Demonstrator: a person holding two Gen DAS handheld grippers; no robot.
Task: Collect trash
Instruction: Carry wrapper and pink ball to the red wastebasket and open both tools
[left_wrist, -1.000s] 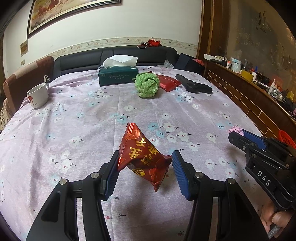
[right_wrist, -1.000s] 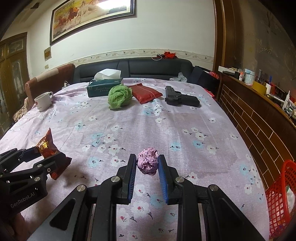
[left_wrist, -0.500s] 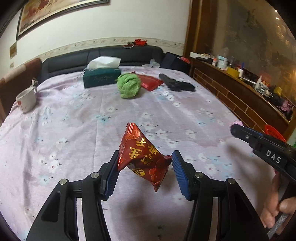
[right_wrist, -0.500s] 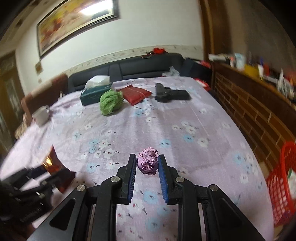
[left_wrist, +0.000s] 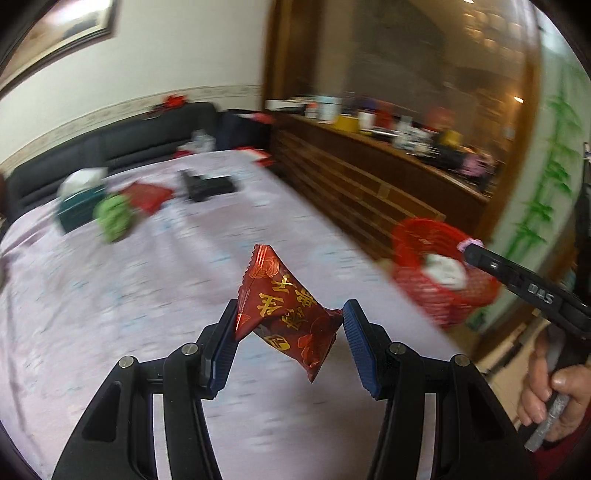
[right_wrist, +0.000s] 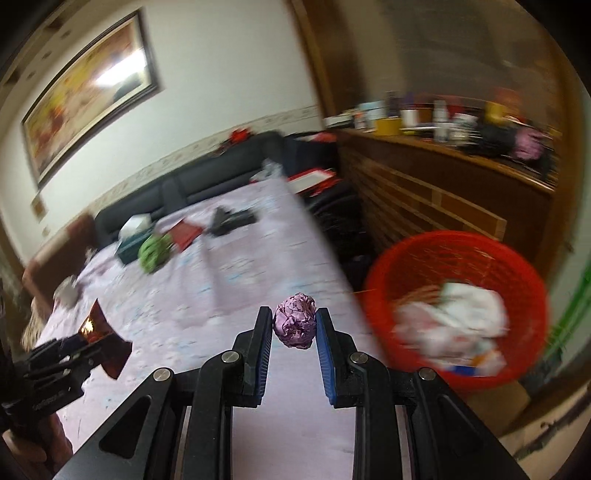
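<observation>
Left gripper (left_wrist: 288, 332) clamped on red foil snack wrapper with gold characters (left_wrist: 286, 314); both blue ribbed pads pressed into wrapper's sides, wrapper held clear above lilac floral tablecloth (left_wrist: 155, 295). Right gripper (right_wrist: 294, 328) closed on crumpled purple foil ball (right_wrist: 295, 326), jaws narrow, ball pinched between pads near fingertips and lifted off cloth. In left wrist view, right gripper at right edge with ball showing pink at its tip, directly in front of rim of red plastic mesh basket (left_wrist: 417, 236); hand (left_wrist: 554, 398) wrapped round its handle. In right wrist view, same basket at right, beside table's edge, white crumpled paper (right_wrist: 454, 321) inside; left gripper with wrapper at lower left. Far end of table, blurred: green balled cloth (left_wrist: 112, 218), dark green tissue box (left_wrist: 79, 205), flat red pouch (left_wrist: 147, 195), black pistol-shaped object (left_wrist: 208, 186). Black sofa (left_wrist: 110, 147) behind table. Wooden sideboard (left_wrist: 369, 177) along right, cluttered top, items unreadable.
</observation>
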